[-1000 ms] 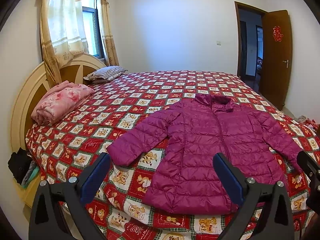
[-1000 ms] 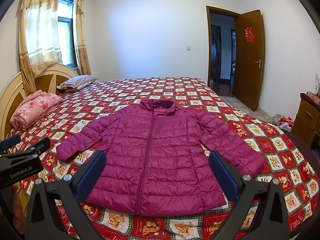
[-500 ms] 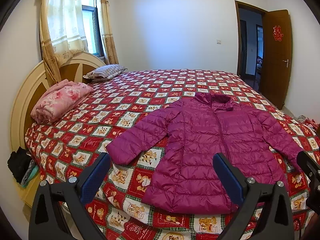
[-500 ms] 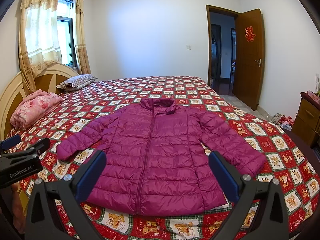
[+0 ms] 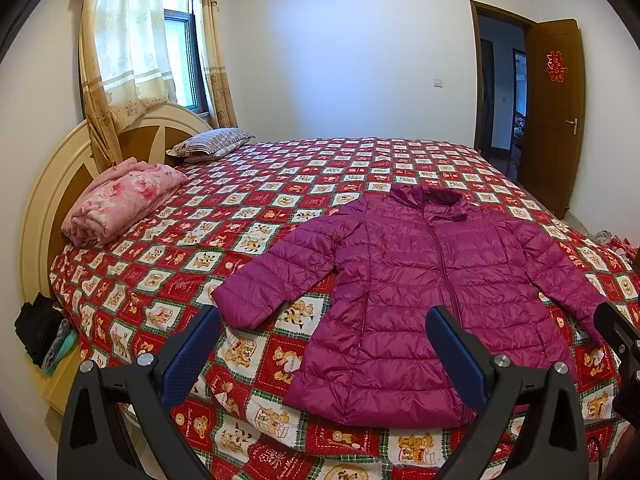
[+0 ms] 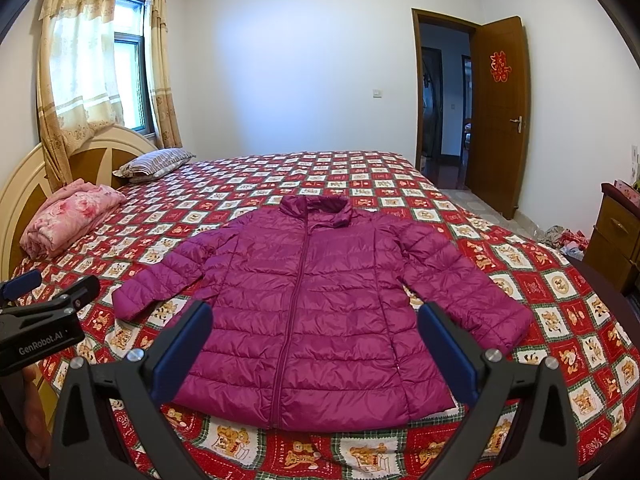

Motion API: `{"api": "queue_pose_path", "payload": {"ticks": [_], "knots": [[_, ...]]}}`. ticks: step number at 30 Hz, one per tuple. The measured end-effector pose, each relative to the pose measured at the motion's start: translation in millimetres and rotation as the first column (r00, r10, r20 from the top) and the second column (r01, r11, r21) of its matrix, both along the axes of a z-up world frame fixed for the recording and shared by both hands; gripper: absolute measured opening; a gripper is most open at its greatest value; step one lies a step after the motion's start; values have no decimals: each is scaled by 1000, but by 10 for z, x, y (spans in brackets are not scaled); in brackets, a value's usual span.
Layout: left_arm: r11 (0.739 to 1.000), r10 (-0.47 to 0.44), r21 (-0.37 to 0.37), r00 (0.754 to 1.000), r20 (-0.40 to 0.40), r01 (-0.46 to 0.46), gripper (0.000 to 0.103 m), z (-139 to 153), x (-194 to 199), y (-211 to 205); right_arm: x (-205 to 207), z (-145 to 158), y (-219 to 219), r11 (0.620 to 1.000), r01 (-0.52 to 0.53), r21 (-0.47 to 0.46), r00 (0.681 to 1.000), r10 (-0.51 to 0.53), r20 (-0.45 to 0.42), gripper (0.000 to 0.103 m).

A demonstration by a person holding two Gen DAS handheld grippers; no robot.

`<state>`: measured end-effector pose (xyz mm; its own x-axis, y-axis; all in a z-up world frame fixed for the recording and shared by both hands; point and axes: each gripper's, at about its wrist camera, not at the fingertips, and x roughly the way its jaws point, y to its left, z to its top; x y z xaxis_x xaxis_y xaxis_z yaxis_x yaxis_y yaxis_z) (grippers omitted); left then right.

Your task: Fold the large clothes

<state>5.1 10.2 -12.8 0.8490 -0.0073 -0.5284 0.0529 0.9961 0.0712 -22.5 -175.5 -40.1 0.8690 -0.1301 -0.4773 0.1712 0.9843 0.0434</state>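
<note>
**Purple jacket spread flat on the bed, both grippers open and empty**

The magenta quilted down jacket (image 6: 308,312) lies flat and face up on the bed with the red checked teddy-bear bedspread (image 6: 248,184). Its zipper is closed, its collar points to the far white wall, and its hem is near the closest edge of the bed. Both sleeves are spread out to the sides and slope down toward the hem. In the left wrist view the same jacket (image 5: 432,300) lies a little to the right of centre.

The right gripper (image 6: 314,344) is above the hem of the jacket, its blue-padded fingers wide apart, holding nothing and not touching the fabric. The left gripper (image 5: 322,348) is also wide open and empty, in front of the left sleeve cuff and the lower left part of the jacket.

Left of the jacket, well apart from it, a folded pink flowered blanket (image 6: 68,220) rests by the cream and brown wooden headboard (image 6: 24,184). Behind the blanket lies a striped pillow (image 6: 154,162). Right of the jacket, beyond the bed, a brown wooden door (image 6: 500,116) stands open.
</note>
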Motion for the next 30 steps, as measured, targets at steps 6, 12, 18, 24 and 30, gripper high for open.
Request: {"api": "queue_pose_path", "payload": {"ticks": [6, 12, 18, 24, 30], "knots": [[1000, 0, 1, 1000, 0, 0, 102, 0, 0, 0, -2, -8, -5, 1000, -1, 0, 1000, 1, -2, 103], [1000, 1, 0, 1000, 0, -1, 102, -8, -2, 6, -7, -22, 4, 1000, -1, 0, 1000, 1, -2, 103], [1000, -1, -2, 1000, -1, 1, 102, -14, -2, 10, -5, -12, 0, 1000, 1, 1, 1000, -1, -2, 103], [1000, -3, -1, 1000, -9, 3, 102, -41, -6, 24, -16, -88, -3, 1000, 3, 18, 1000, -3, 3, 103], [1000, -14, 10, 997, -79, 15, 102, -253, 188, 20, 109, -262, -185, 999, 8, 50, 1000, -7, -31, 103]]}}
